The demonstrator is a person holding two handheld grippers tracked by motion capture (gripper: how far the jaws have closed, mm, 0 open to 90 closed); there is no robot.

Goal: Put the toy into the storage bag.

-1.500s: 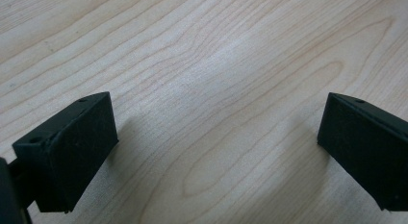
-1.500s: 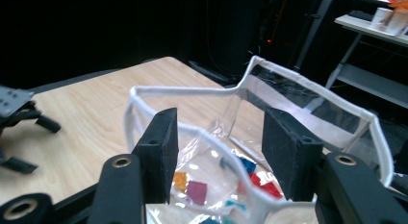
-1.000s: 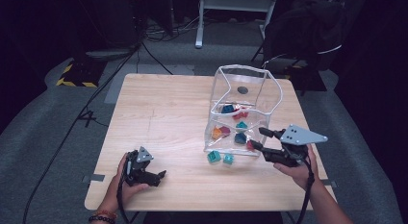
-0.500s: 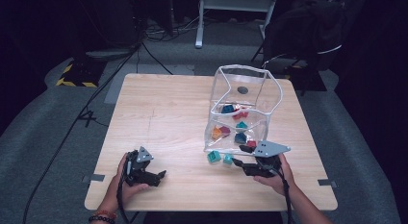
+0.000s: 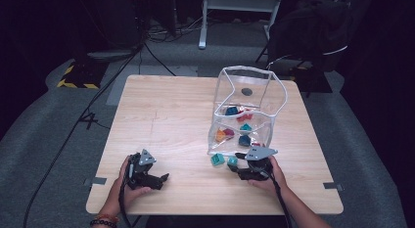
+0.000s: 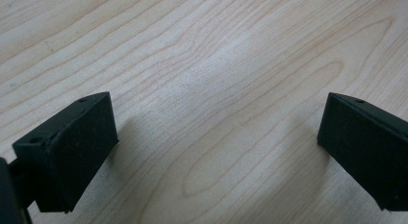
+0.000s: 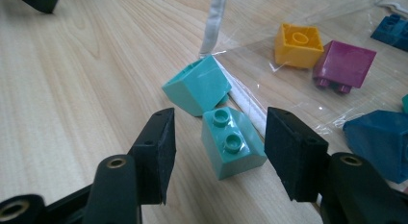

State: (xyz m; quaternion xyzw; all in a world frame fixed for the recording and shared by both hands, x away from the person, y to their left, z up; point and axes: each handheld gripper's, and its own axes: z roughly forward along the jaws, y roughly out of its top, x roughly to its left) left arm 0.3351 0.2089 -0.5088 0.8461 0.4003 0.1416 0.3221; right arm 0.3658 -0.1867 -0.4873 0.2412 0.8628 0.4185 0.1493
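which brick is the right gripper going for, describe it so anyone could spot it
Start at the clear plastic bag on the right of the wooden table. Just outside its near edge lie two teal bricks. The target brick sits between the right gripper's open jaws, two studs up, while the tipped brick shows none.

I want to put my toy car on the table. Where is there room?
The table's whole left half is bare, from the far edge down to the left tongs. It is crowded on the right: the clear bag of bricks, two teal bricks and the right tongs.
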